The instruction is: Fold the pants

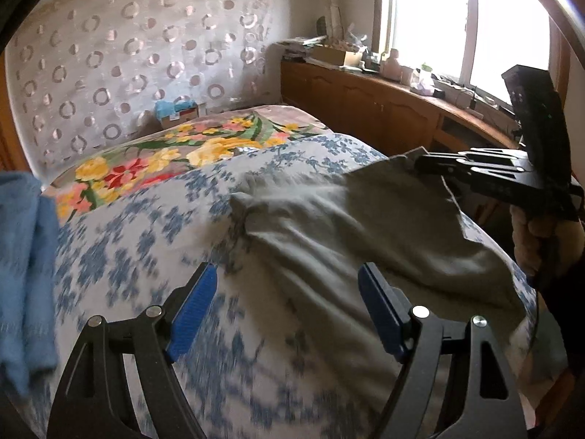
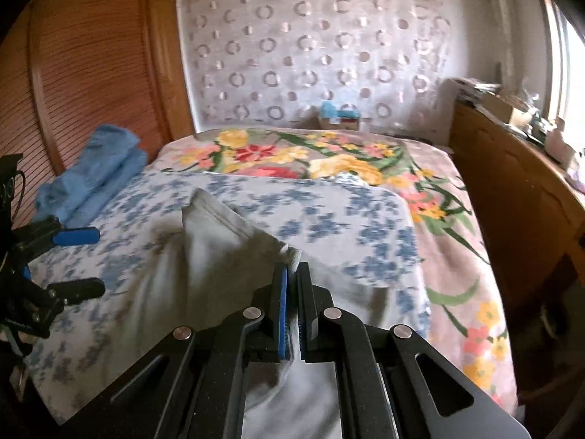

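Observation:
Grey-green pants (image 1: pixel 351 219) lie on the bed over a blue-flowered sheet (image 1: pixel 153 226). My left gripper (image 1: pixel 289 274) is open and empty, just above the sheet at the pants' near left edge. My right gripper (image 2: pixel 291 270) is shut on an edge of the pants (image 2: pixel 226 241) and lifts it off the bed, so the cloth rises in a fold. The right gripper also shows at the right of the left wrist view (image 1: pixel 424 162), holding the pants' far corner. The left gripper shows at the left edge of the right wrist view (image 2: pixel 87 259), open.
A blue folded towel (image 2: pixel 91 175) lies at the bed's left side. A bright flowered bedspread (image 2: pixel 329 161) covers the far half of the bed. A small box (image 2: pixel 338 117) stands by the wall. A wooden cabinet (image 2: pixel 512 190) with clutter runs along the right, under the window.

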The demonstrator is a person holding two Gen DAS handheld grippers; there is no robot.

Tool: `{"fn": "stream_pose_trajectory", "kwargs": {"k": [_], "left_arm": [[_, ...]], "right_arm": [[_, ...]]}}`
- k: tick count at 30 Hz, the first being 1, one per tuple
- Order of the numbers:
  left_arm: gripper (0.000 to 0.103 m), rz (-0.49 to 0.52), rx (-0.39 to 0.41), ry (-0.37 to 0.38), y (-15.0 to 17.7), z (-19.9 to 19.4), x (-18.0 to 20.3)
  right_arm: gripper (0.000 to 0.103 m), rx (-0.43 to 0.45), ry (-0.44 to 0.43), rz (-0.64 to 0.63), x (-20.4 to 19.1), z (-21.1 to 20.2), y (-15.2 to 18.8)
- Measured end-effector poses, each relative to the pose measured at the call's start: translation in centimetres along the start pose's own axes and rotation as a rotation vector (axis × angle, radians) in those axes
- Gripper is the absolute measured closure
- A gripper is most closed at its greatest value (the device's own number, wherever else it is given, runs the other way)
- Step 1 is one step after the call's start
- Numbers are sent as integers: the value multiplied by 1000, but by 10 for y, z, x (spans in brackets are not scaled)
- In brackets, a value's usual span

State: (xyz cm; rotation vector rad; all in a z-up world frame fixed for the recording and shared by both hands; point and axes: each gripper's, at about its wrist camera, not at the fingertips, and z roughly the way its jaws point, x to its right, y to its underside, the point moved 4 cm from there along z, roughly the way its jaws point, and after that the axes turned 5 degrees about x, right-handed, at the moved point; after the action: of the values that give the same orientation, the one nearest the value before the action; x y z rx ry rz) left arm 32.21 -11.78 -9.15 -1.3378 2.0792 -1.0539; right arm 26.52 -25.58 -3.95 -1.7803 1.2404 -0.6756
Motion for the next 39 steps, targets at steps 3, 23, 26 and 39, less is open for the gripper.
{"fn": "stream_pose_trajectory", "kwargs": {"k": [3,23,26,39], "left_arm": [[23,13,-18,-2,-12,22,-2],[23,38,-74,87,-7,59,2],[23,40,-101,97,-3,65,1],[23,70,-123,99,3,66,6]], "right_arm": [[98,-23,24,6,6,10,-1],[98,-121,145,40,15,12,-14],[98,-117,166,47,15,7,-14],[81,-170,132,110,2,-40,22]]}}
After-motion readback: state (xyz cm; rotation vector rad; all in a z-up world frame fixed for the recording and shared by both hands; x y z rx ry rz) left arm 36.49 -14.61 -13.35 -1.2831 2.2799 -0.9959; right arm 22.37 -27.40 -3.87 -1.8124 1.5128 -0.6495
